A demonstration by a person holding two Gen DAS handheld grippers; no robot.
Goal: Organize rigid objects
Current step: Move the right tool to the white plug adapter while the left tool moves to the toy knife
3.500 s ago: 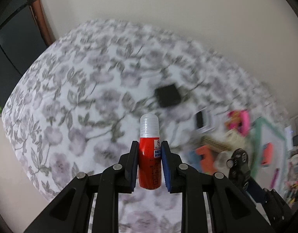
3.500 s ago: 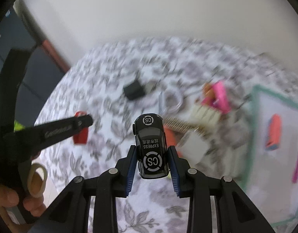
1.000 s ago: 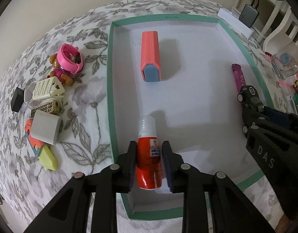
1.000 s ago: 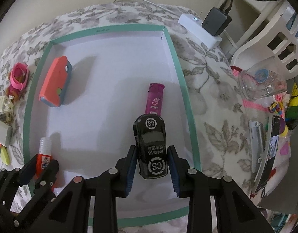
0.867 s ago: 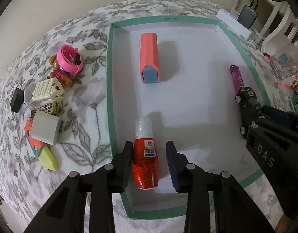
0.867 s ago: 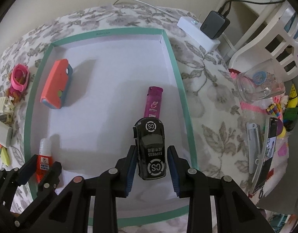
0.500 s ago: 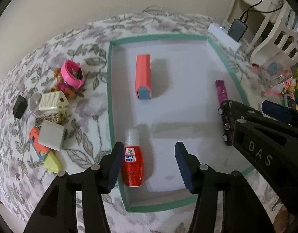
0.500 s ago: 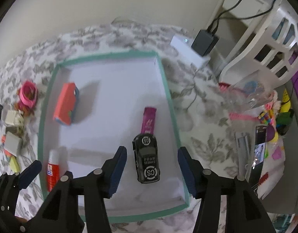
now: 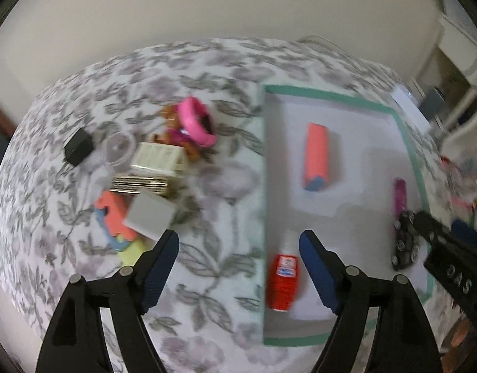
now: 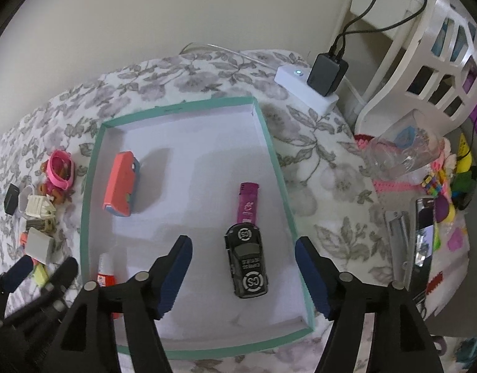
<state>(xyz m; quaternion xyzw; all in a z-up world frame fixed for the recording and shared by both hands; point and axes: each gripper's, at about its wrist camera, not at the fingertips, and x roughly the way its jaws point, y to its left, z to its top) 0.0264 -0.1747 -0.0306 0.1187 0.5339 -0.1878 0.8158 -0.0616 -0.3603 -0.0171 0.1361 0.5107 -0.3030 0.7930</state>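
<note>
Red bottle [image 10: 105, 275]: we saw it lying flat by the tray's [image 10: 282, 183] left wall, clear cap pointing away.
Black toy car [image 10: 247, 259]: on its wheels near the right wall, touching the magenta lighter [image 10: 248, 198].

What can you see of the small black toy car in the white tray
The small black toy car looks like glossy plastic or metal, with white round CS logos on bonnet and boot and EXPRESS lettering on its roof. It sits upright on its wheels on the floor of the green-rimmed white tray, near the right wall, almost touching a magenta lighter. Nothing grips it.
</note>
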